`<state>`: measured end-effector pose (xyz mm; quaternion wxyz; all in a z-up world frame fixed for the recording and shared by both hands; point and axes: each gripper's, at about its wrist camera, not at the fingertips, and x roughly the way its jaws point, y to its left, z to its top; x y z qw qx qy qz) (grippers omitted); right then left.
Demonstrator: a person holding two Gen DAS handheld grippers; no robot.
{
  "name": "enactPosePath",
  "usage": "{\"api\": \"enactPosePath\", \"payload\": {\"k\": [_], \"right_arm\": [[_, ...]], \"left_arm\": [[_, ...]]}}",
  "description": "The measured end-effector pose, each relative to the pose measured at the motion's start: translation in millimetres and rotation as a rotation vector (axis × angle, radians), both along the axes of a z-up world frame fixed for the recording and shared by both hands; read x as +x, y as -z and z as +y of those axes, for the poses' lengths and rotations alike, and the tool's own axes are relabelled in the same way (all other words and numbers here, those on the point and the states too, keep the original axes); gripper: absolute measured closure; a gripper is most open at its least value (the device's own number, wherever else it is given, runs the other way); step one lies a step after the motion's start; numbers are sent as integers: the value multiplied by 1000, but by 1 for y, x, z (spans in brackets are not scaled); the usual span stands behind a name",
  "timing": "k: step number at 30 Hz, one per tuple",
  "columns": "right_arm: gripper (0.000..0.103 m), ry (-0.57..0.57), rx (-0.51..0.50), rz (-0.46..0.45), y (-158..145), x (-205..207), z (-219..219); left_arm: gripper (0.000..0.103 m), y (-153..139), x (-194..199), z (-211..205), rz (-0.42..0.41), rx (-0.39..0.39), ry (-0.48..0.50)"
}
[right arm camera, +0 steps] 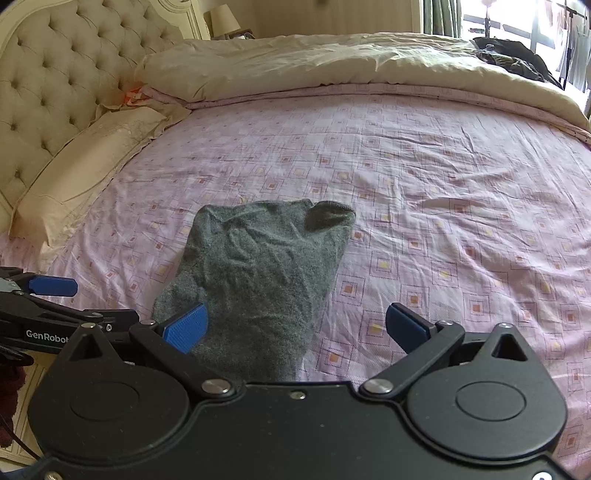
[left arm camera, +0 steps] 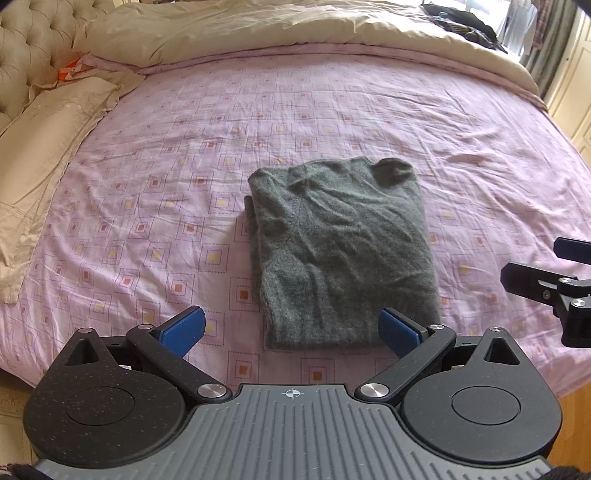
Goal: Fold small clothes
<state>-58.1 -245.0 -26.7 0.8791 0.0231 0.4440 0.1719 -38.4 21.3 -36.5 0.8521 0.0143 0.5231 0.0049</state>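
A folded grey sweater [left arm camera: 340, 254] lies flat near the middle of the bed [left arm camera: 480, 177], on a pink patterned sheet [right arm camera: 443, 221]. The left hand-held gripper [left arm camera: 291, 330] and right hand-held gripper [right arm camera: 297, 326] both stand wide, empty, at the sweater's near edge, seemingly just above it.

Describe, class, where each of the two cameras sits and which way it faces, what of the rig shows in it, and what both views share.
Left wrist view: on the left hand-held gripper, facing across the bed toward the duvet; the folded sweater lies ahead; its own open blue fingers show, with the right hand-held gripper at the right edge.
Right wrist view: on the right hand-held gripper, same heading, over the sweater's near end; the left hand-held gripper shows at left.
Shared: sweater, sheet, duvet, headboard.
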Motion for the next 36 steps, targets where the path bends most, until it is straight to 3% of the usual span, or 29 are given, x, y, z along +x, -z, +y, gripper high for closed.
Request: {"api": "enactPosePath", "payload": {"k": [11,36], "right_arm": [[1,41,3,95,7,9,-2],[1,37,10,119,9,13,-1]], "left_arm": [[2,8,2,3,58,7,-61],[2,13,6,1,131,-26,-89]]}}
